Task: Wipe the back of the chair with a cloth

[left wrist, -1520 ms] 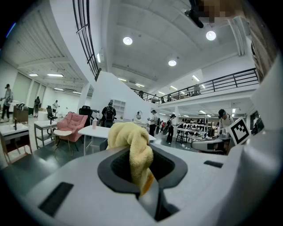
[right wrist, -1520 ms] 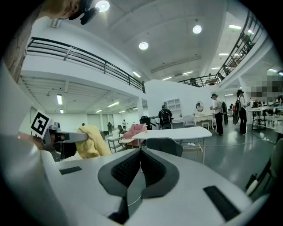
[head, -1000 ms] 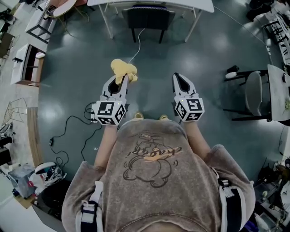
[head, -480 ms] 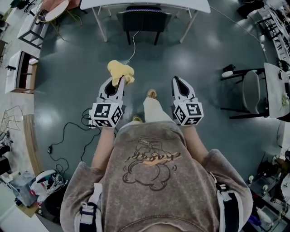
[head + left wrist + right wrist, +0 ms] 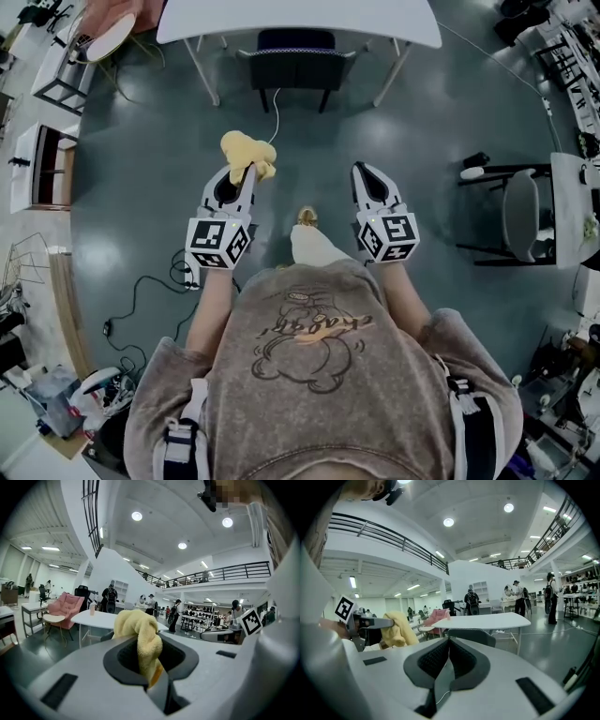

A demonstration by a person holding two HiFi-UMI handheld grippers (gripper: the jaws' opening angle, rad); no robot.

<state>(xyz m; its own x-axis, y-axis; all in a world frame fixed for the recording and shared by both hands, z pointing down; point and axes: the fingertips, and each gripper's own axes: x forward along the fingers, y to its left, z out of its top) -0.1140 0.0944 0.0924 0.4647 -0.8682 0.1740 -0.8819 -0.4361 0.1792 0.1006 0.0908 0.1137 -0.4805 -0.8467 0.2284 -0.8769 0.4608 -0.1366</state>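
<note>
Yellow terry cloth (image 5: pixel 138 632) fills the mouth of the left gripper (image 5: pixel 140 644): its jaws are clamped on a fold of it, and the rest bunches above the tips in a loose lump. Beside it, the right gripper (image 5: pixel 449 645) carries nothing; its two ribbed pads (image 5: pixel 433 660) meet along a thin seam, pressed together with only air beyond them. Both tools are held out at about the same height in front of the person, side by side and apart, pointing forward over the grey floor (image 5: pixel 431 131). Straight ahead and well apart from the tips stands the dark chair (image 5: pixel 295 58), tucked under a white table (image 5: pixel 394 21), with its back turned toward the person. The right gripper view shows that backrest just past its own jaws, below the tabletop edge. A thin white cable (image 5: pixel 276 111) runs across the floor from the chair toward the person, and one foot (image 5: pixel 307 217) is set forward between the grippers. By my reading the step in hand is the approach: the cloth is gripped and ready, but no wiping has begun, since nothing touches the chair. The next move calls for closing the gap while minding the cable. The left gripper then has to come up so that the bunched cloth, not the hard jaw tips, lies against the backrest before any stroke across it. The empty gripper could steady the chair if it slides.
</note>
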